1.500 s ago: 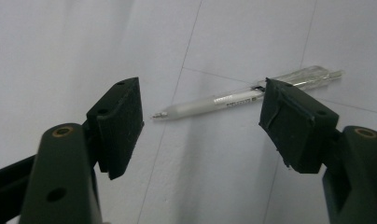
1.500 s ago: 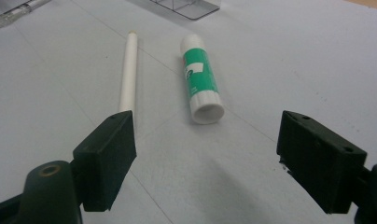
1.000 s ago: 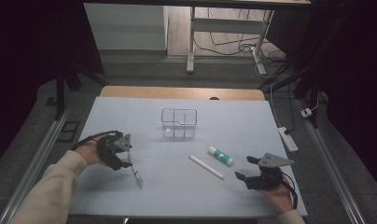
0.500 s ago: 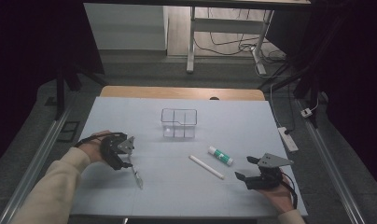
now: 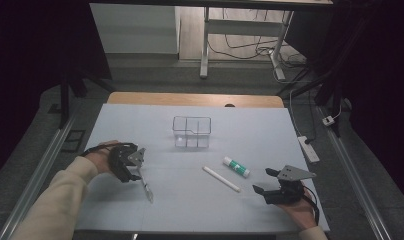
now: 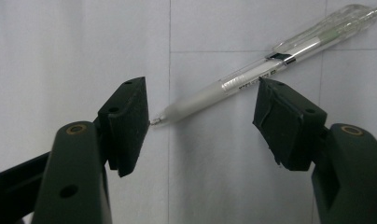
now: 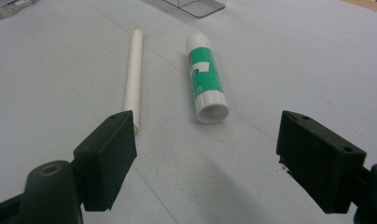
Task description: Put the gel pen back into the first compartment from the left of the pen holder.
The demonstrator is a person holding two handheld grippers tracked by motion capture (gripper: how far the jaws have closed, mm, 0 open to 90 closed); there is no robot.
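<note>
Currently the step in hand appears to be the approach to a pickup: the left gripper [image 5: 140, 172] hangs over the pen [image 5: 146, 189], which lies flat on the table [image 5: 140, 125] near the front left. In the left gripper view the jaws stand wide apart with nothing between the pads, and the pen [image 6: 252, 77] runs slantwise across the gap, its tip close to one pad [image 6: 127, 122] and its barrel passing behind the other. No contact with the pen can be seen.

The right gripper [image 5: 270, 182] rests at the front right, jaws likewise wide and empty. Ahead of it lie the white stick [image 7: 133, 70] and the glue stick [image 7: 205, 79], side by side but apart, both flat on the table. The clear box [image 5: 191, 131], divided into compartments, stands upright at mid-table, well apart from all three items; its compartments look empty.

Judgement: the likely aim is to sort the loose items into the box, and none is in yet. The next move calls for lowering the left gripper until the pads straddle the barrel, and turning it so the jaws close square across the pen. A slanted grip may let the pen roll or pivot out.
</note>
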